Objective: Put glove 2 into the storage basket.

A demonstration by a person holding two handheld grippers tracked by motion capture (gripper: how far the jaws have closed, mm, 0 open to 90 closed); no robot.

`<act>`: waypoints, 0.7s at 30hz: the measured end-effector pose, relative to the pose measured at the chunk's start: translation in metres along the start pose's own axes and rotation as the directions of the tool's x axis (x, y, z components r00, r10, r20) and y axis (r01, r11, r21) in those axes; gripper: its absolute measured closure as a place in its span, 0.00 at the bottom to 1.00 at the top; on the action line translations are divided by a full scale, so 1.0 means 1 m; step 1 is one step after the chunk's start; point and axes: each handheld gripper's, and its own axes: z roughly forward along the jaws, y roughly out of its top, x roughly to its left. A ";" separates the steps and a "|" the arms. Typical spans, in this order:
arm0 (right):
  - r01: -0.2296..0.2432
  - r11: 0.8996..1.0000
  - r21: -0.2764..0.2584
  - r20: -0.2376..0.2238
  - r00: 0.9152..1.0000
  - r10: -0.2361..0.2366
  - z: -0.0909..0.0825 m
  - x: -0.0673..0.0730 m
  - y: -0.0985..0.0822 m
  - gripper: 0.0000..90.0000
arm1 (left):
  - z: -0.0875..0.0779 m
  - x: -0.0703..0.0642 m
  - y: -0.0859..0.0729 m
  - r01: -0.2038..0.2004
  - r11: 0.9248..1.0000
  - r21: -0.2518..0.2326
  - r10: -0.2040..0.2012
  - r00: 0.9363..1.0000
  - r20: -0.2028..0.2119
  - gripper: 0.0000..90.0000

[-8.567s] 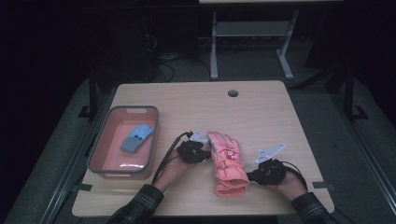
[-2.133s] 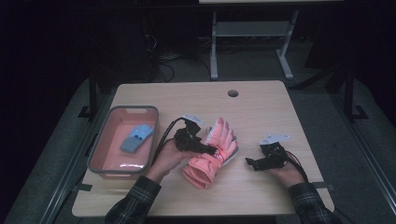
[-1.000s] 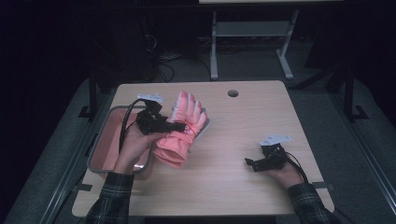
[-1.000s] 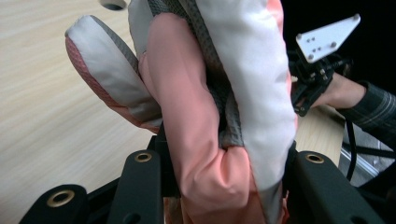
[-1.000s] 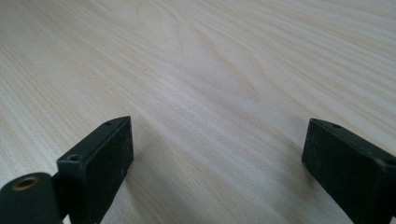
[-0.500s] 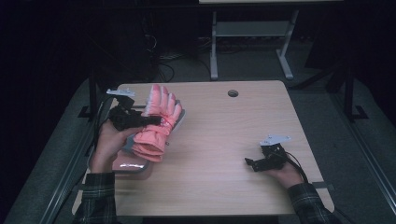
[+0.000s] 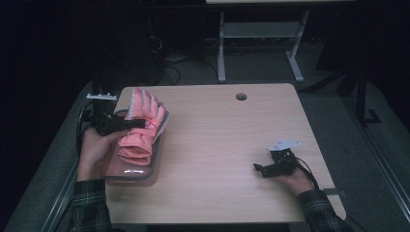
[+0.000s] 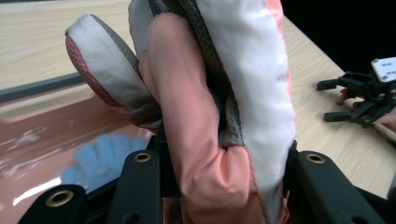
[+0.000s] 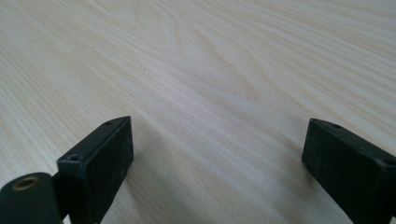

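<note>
Over the pink tray (image 7: 140, 175) at table's left edge, left gripper (image 7: 140, 123) jaws pinch a salmon-pink padded winter glove (image 7: 140, 130) with white-and-grey finger panels, crumpled, fingers up; right gripper (image 7: 258, 168) rests on the table (image 7: 232, 145), jaws spread, nothing between.

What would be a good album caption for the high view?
Left gripper holds a pink glove over the pink bin; right gripper rests open on the table.

The tray (image 7: 159, 133) sits at the table's (image 7: 227, 145) left edge, and the glove (image 7: 140, 128) hangs above it in the left tongs (image 7: 140, 124). A smaller glove (image 8: 100, 158) lies inside the tray. The right tongs (image 7: 258, 169) rest on the table's near right part, well apart.
</note>
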 end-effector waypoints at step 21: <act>-0.002 1.000 0.001 0.000 1.000 0.002 0.000 0.000 0.000 0.09 | 0.037 0.045 -0.030 0.095 0.988 0.123 -0.083 0.992 -0.097 0.64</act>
